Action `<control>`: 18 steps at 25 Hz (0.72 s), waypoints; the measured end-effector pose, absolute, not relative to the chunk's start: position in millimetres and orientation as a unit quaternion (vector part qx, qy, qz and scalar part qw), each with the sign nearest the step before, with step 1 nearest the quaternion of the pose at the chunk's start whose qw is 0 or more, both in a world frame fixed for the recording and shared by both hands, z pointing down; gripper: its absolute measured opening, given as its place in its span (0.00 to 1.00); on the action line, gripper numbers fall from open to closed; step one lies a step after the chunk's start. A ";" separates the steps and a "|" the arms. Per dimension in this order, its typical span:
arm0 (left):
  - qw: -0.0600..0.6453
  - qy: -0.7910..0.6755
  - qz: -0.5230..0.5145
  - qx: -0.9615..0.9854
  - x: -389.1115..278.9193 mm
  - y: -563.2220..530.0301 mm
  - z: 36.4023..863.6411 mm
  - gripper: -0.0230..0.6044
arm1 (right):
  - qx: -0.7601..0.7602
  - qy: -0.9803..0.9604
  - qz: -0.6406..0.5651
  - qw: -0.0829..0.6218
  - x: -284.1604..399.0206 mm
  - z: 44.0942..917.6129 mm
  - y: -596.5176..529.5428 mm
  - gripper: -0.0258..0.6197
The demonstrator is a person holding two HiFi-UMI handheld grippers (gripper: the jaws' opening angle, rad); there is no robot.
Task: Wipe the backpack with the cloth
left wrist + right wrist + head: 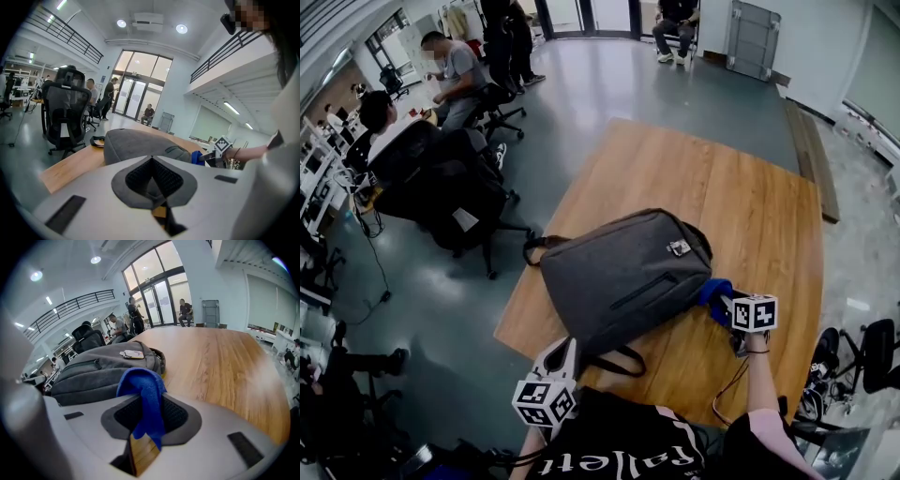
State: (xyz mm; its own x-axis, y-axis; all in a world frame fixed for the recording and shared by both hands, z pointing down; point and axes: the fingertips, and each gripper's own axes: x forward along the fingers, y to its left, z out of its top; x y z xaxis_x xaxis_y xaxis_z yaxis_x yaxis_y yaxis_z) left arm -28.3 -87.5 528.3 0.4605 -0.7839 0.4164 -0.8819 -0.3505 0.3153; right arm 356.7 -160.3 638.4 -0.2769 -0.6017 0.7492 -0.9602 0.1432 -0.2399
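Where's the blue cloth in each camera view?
Head view: cloth right of centre, against the right edge of the backpack.
Left gripper view: cloth right of centre, small, beyond the backpack.
Right gripper view: cloth at centre, pinched in the right claw.
Shared landmark: the grey backpack.

Wears a black top (pixel 619 452) with white lettering, bottom centre, and a dark wristband (pixel 757 352), lower right. Carries white cubes printed with black square markers on left gripper (pixel 570 347) and right gripper (pixel 727 302). Shows light-grey jaws with dark ribbed pads (pixel 138 178).
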 end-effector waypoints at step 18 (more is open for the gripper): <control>0.264 -0.516 0.093 0.809 -44.4 -87.2 533.3 0.03 | 0.519 -0.794 0.288 0.128 254.2 502.0 -115.5 0.20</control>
State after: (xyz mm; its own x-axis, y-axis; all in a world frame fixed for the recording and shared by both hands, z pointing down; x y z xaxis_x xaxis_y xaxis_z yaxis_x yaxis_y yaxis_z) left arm -44.4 -87.2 533.3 0.4495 -0.7866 0.4233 -0.8848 -0.3270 0.3318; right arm 254.2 -115.5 502.0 -0.4288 -0.7508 0.5023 -0.8982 0.2950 -0.3258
